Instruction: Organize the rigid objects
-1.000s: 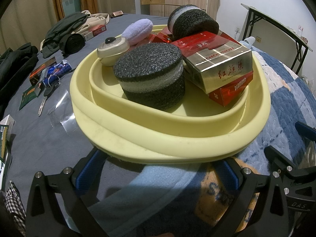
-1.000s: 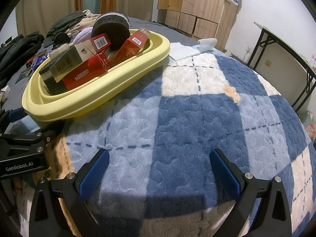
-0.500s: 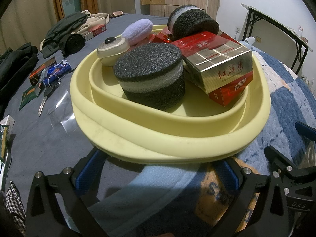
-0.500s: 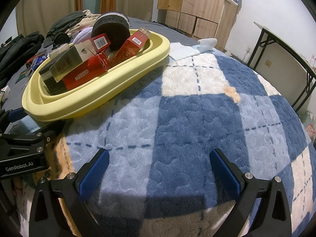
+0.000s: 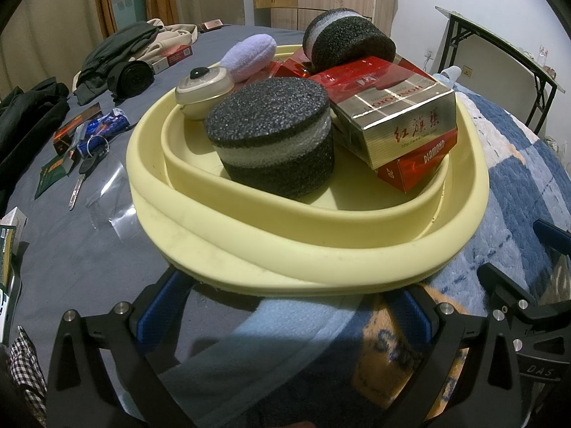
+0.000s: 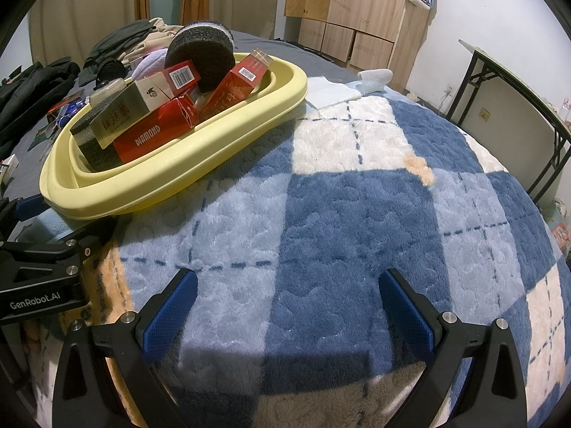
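Note:
A pale yellow basin (image 5: 200, 235) (image 6: 150, 192) sits on the bed and holds two black-and-grey foam cylinders (image 5: 274, 135), a gold and red carton (image 5: 396, 114), red DIAMOND boxes (image 5: 417, 167) (image 6: 150, 139), a small cream lidded jar (image 5: 203, 89) and a lilac puff (image 5: 249, 55). My left gripper (image 5: 289, 306) stands open just below the basin's near rim, its blue pads (image 5: 160, 303) partly under that rim, nothing between them. My right gripper (image 6: 285, 306) hangs open over the blue checked blanket (image 6: 357, 214), to the right of the basin.
On the grey sheet left of the basin lie keys (image 5: 82, 174), small packets (image 5: 71, 132), clear film and dark clothes (image 5: 117, 60). A light blue cloth (image 6: 335, 92) lies behind the basin. A black-framed table (image 6: 517, 107) stands at the right, wooden cabinets (image 6: 357, 10) behind.

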